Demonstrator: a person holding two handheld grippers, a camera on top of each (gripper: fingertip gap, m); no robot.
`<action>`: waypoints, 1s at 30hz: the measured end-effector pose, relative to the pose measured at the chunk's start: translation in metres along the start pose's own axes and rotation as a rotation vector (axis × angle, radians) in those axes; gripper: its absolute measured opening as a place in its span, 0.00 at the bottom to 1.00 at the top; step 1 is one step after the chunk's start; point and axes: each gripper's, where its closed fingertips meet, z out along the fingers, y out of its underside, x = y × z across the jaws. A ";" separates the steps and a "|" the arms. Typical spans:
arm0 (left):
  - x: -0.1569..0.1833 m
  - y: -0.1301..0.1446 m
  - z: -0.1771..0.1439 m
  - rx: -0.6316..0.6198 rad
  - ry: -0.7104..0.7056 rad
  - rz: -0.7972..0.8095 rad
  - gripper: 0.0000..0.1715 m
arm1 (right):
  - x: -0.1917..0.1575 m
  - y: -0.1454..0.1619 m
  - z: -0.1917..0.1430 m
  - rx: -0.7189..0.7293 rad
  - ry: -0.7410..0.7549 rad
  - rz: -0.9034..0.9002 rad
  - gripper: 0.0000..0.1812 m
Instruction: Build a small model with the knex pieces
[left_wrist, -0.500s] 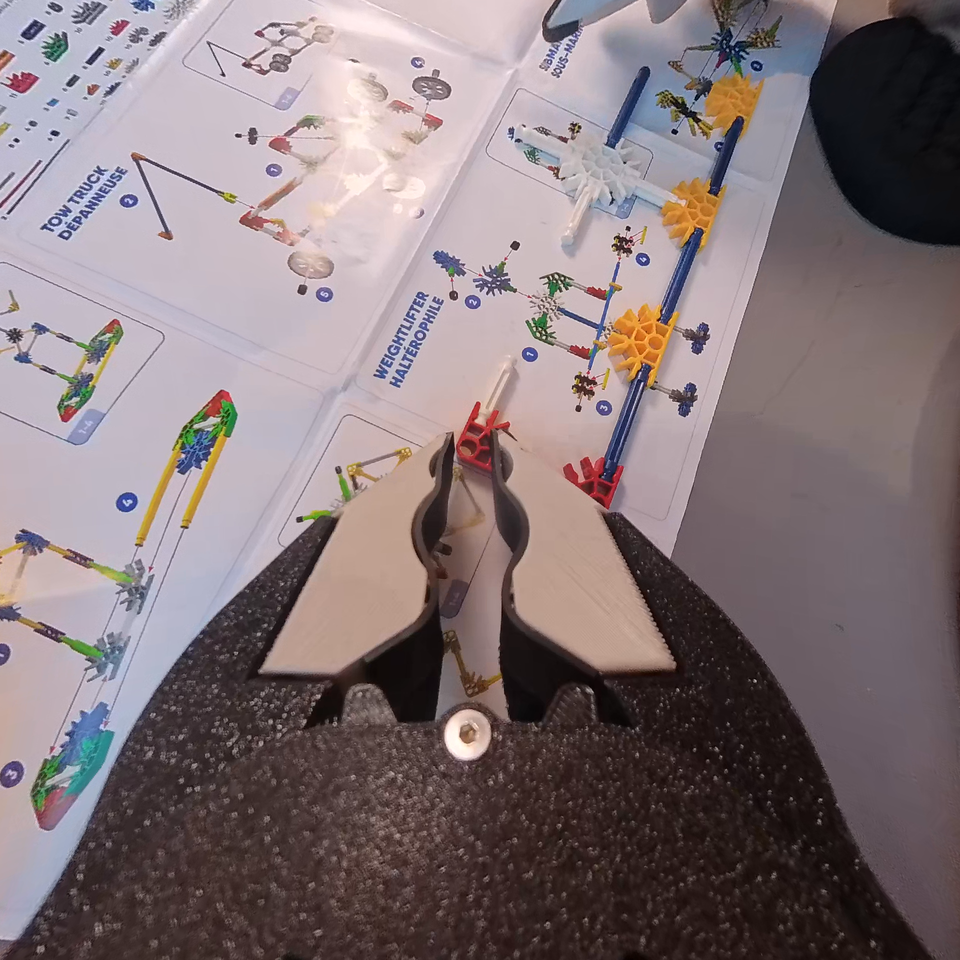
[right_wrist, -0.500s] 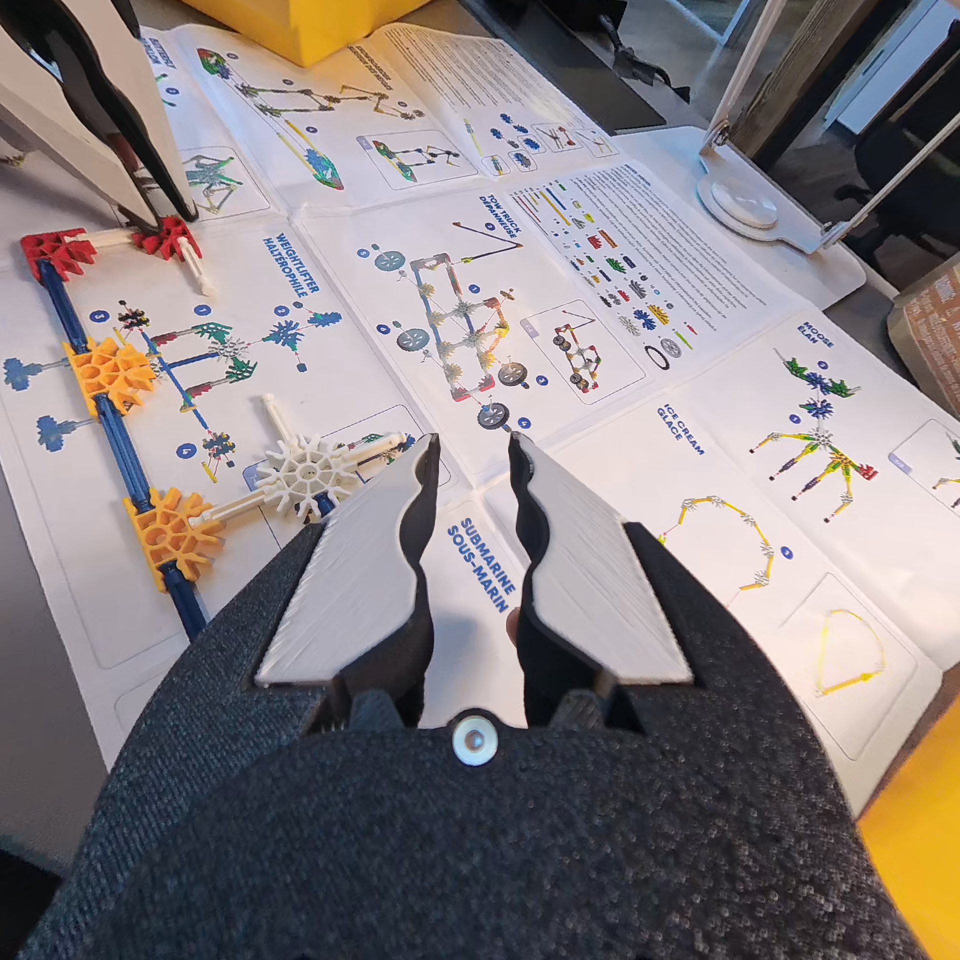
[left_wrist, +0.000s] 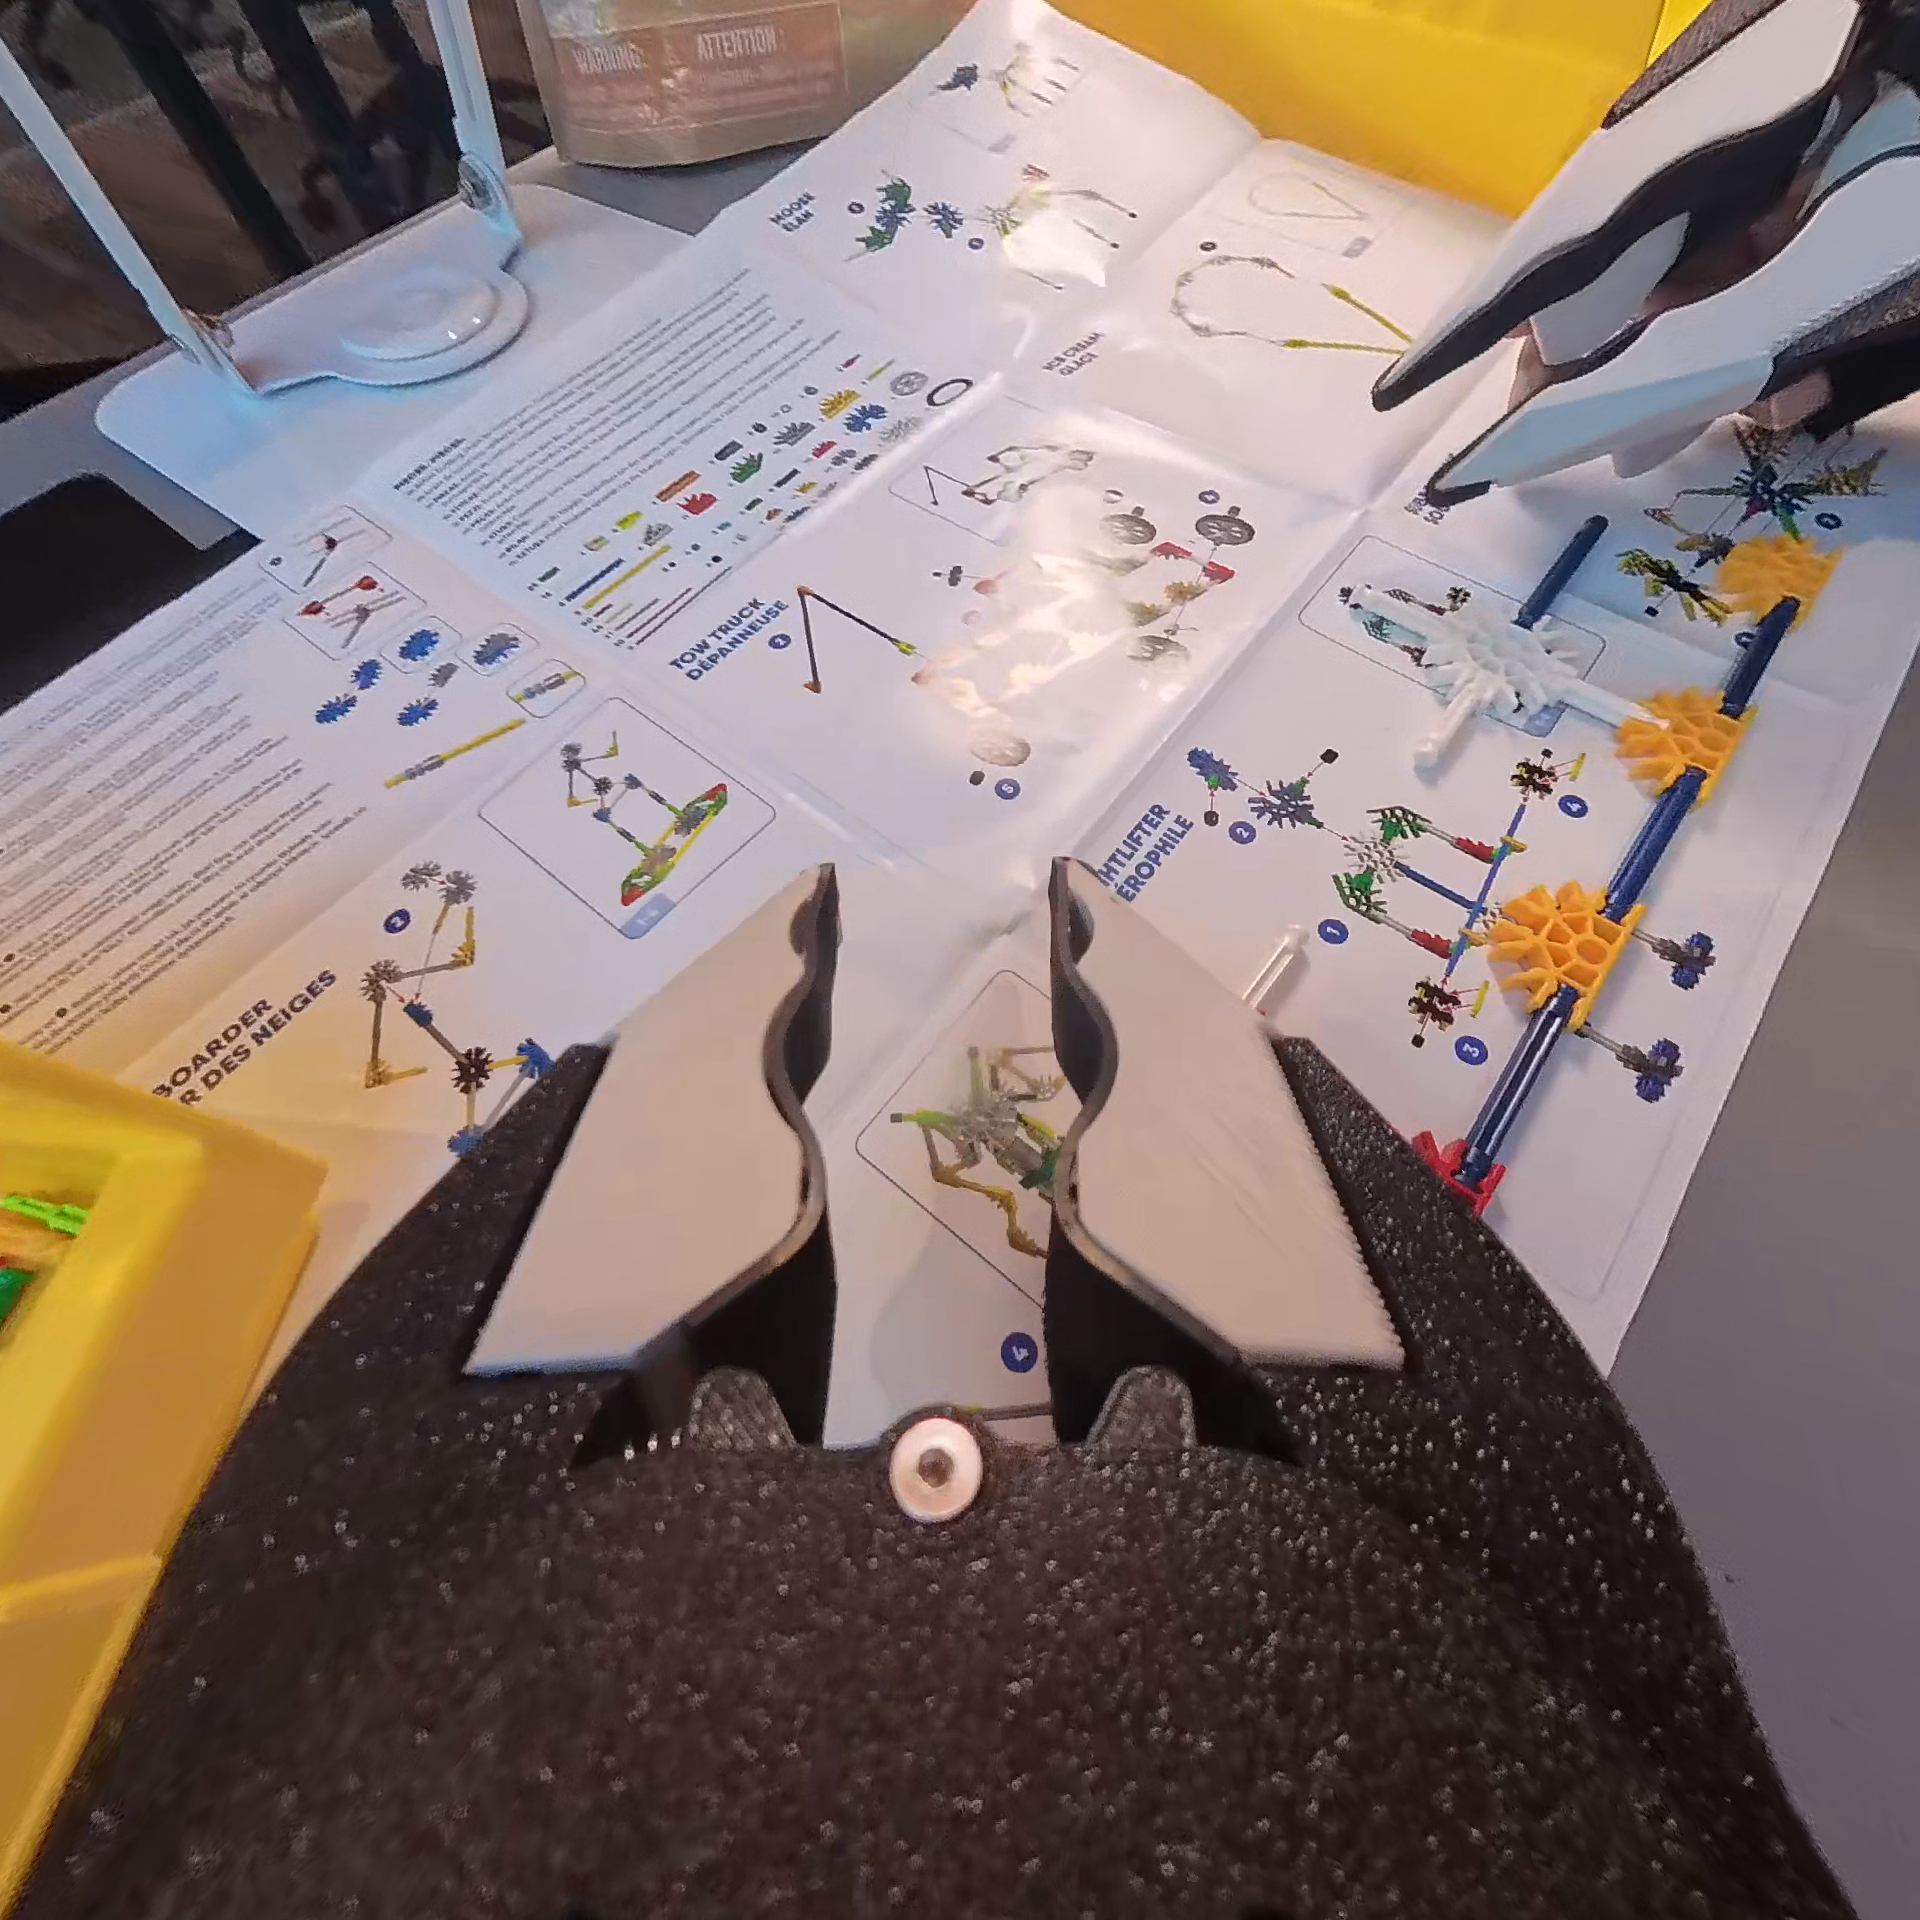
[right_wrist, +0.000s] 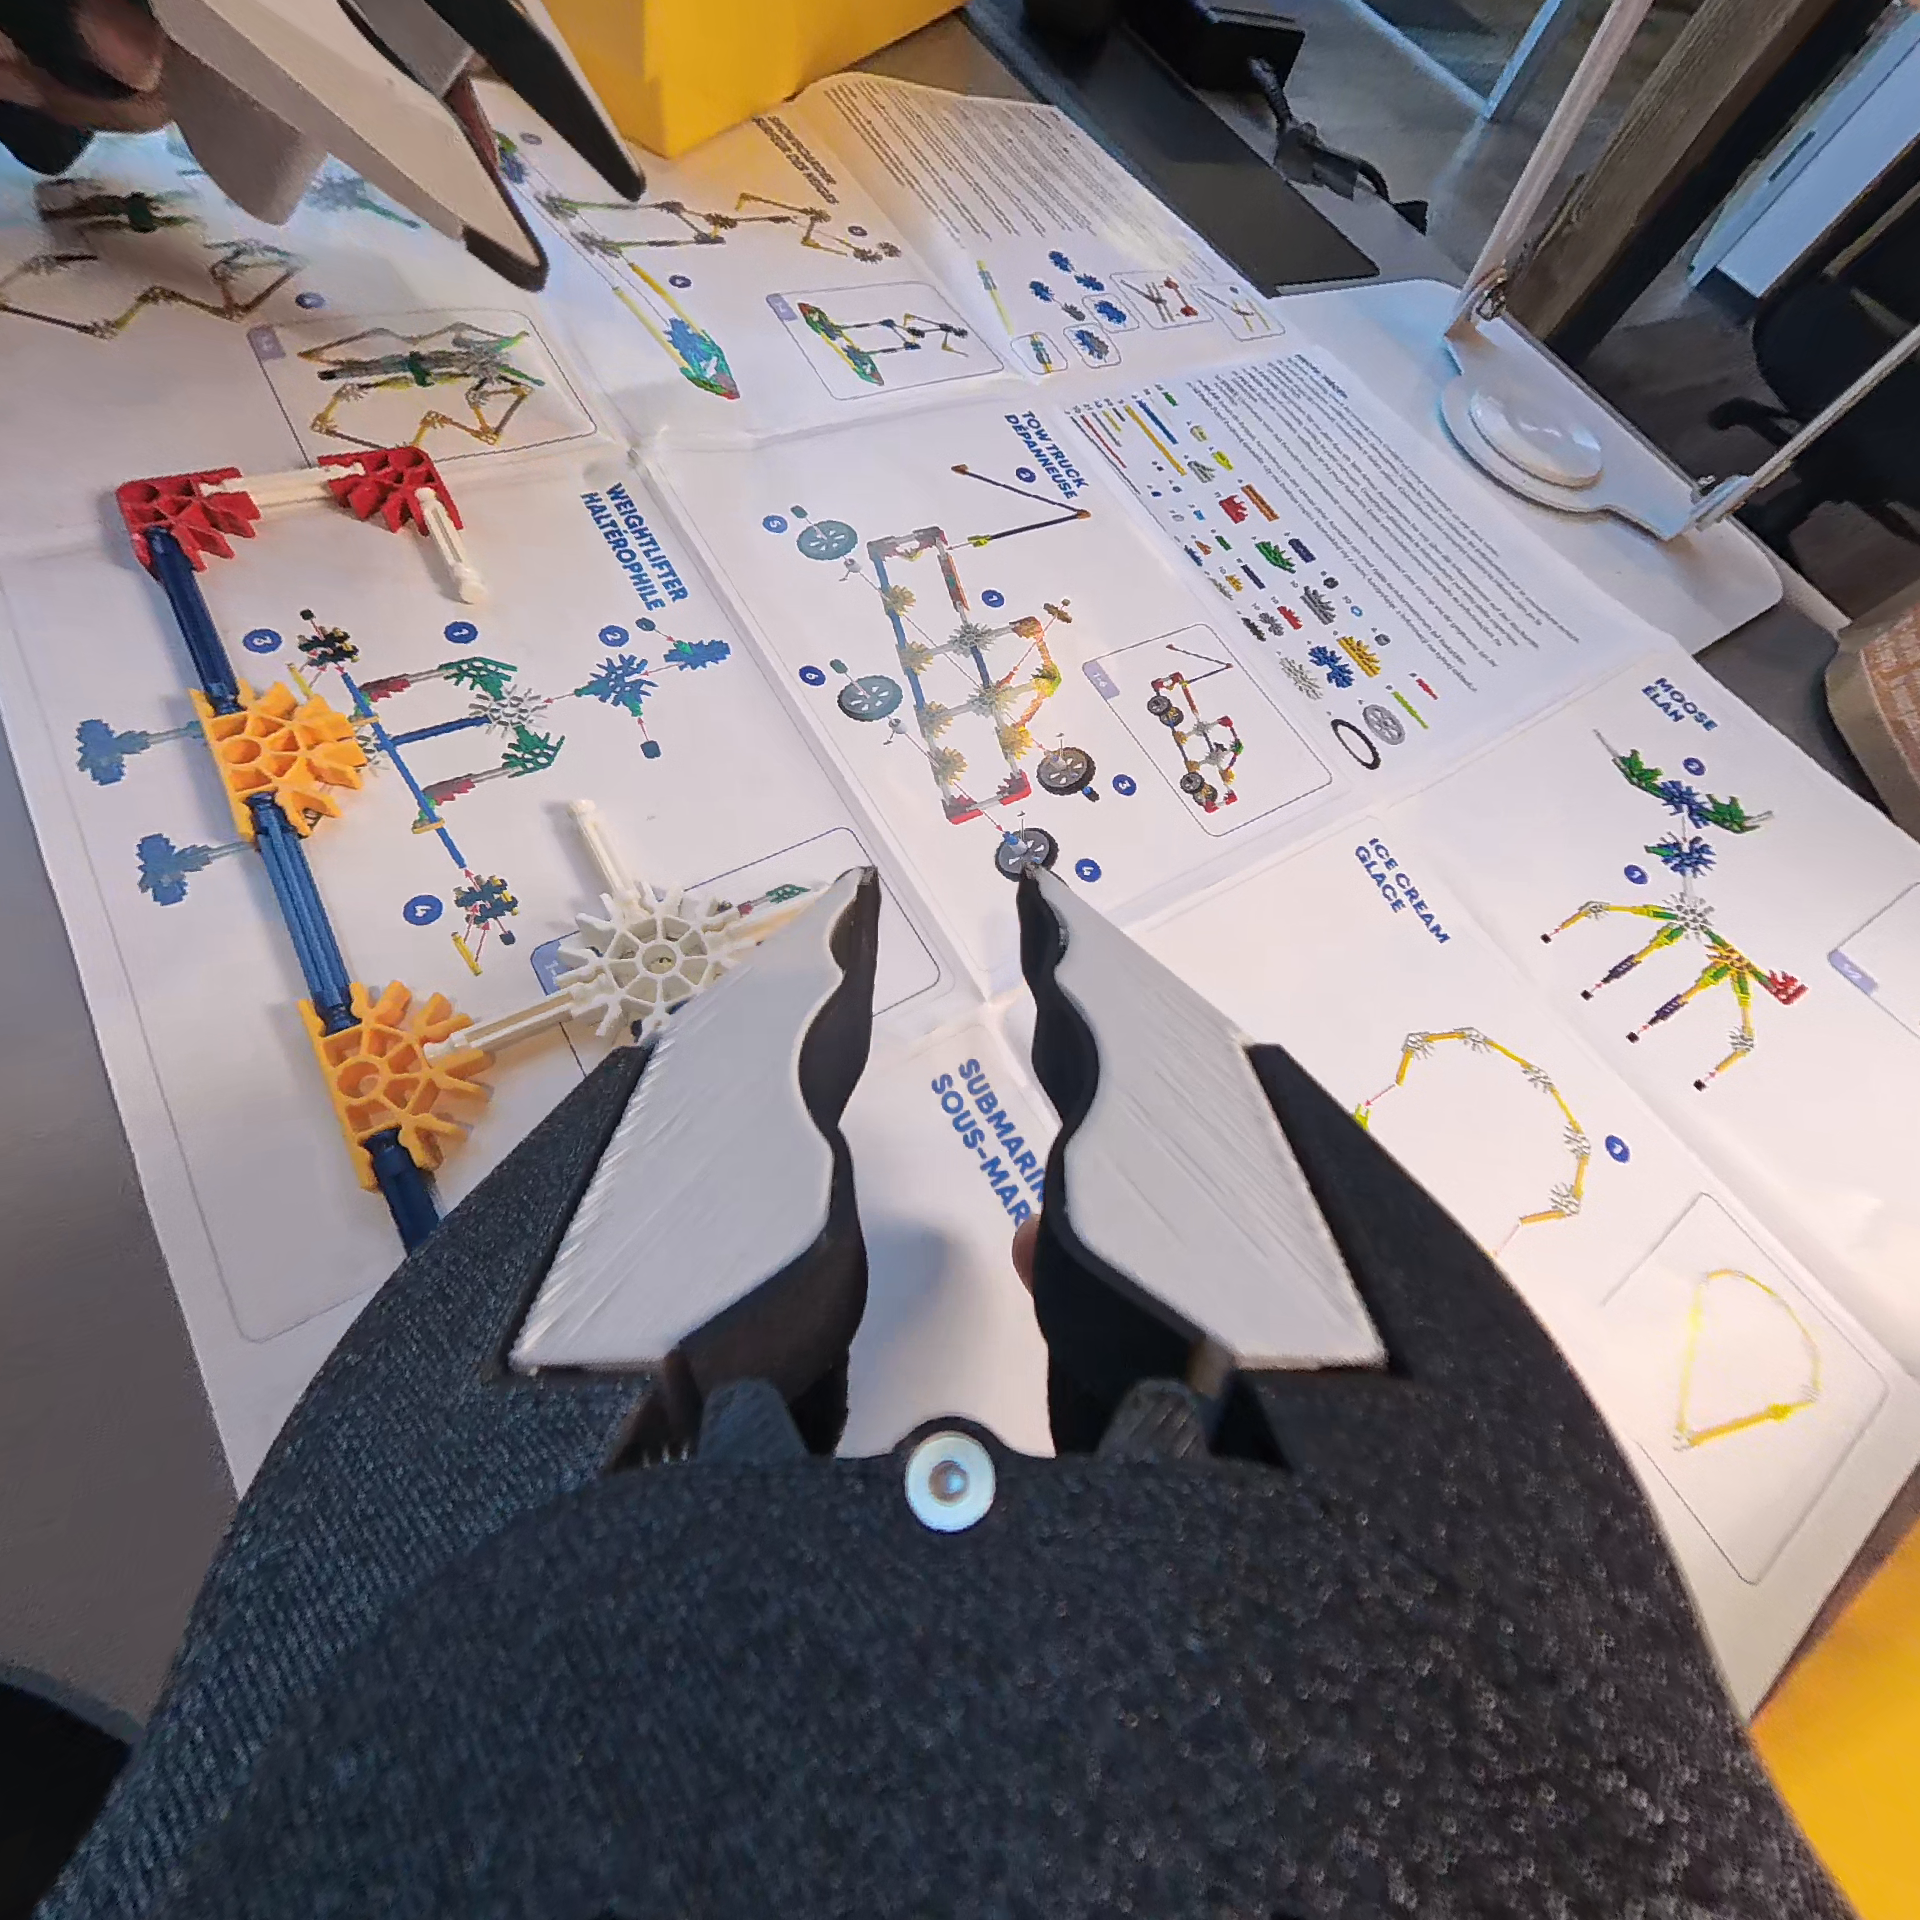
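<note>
1. Grey desk (right_wrist: 73, 1195) carried a large unfolded instruction sheet (right_wrist: 1226, 935); a yellow box (left_wrist: 156, 1299) stood at the sheet's near-left corner in the left wrist view.
2. Left gripper (left_wrist: 940, 883) had drawn back and risen from the red connector (right_wrist: 384, 486) it was closed on half a second before. Its fingers were now spread and empty.
3. That red connector lay near the sheet's left edge in the right wrist view, joined by a short white rod (right_wrist: 286, 486) to a second red connector (right_wrist: 182, 514) on the blue rod (right_wrist: 301, 883).
4. Right gripper (right_wrist: 945, 878) hung over the sheet's middle, fingers parted and holding nothing, just beside the white wheel-shaped connector (right_wrist: 649, 956).
5. Two orange connectors (right_wrist: 275, 753) sat threaded on the blue rod.
</note>
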 end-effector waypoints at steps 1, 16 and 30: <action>0.000 -0.001 0.000 0.003 -0.008 0.007 0.23 | -0.001 -0.001 0.000 0.000 0.001 -0.005 0.14; 0.004 0.000 0.003 -0.001 -0.030 0.053 0.24 | -0.003 -0.002 0.002 -0.001 0.005 -0.018 0.14; 0.003 0.009 0.000 -0.056 -0.010 0.009 0.23 | 0.001 -0.012 0.025 -0.035 -0.021 0.060 0.12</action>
